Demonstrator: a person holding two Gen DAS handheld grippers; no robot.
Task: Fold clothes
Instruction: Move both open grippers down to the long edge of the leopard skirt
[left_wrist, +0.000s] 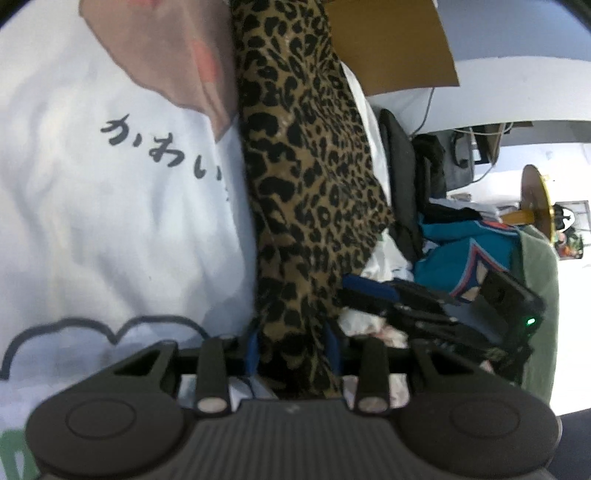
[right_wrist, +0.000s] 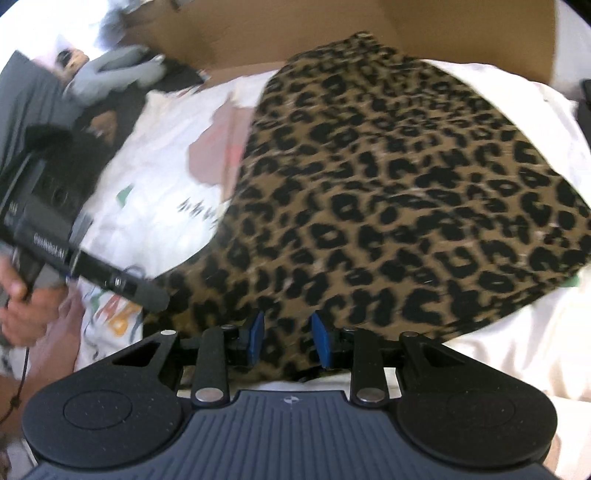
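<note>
Work surface is covered by a white printed T-shirt (right_wrist: 155, 192), with a brown cardboard sheet (right_wrist: 332, 33) behind it. Leopard-print garment (right_wrist: 388, 192) lies spread over the shirt. Left gripper (left_wrist: 291, 347): blue pads narrowly set, a fold of the leopard cloth pinched between them. Right gripper (right_wrist: 288, 338): same narrow gap, pads clamped on the garment's near edge. Only the left wrist view shows a heap of other clothes (left_wrist: 461, 258) right of the garment; only the right view shows a hand (right_wrist: 22, 314).
</note>
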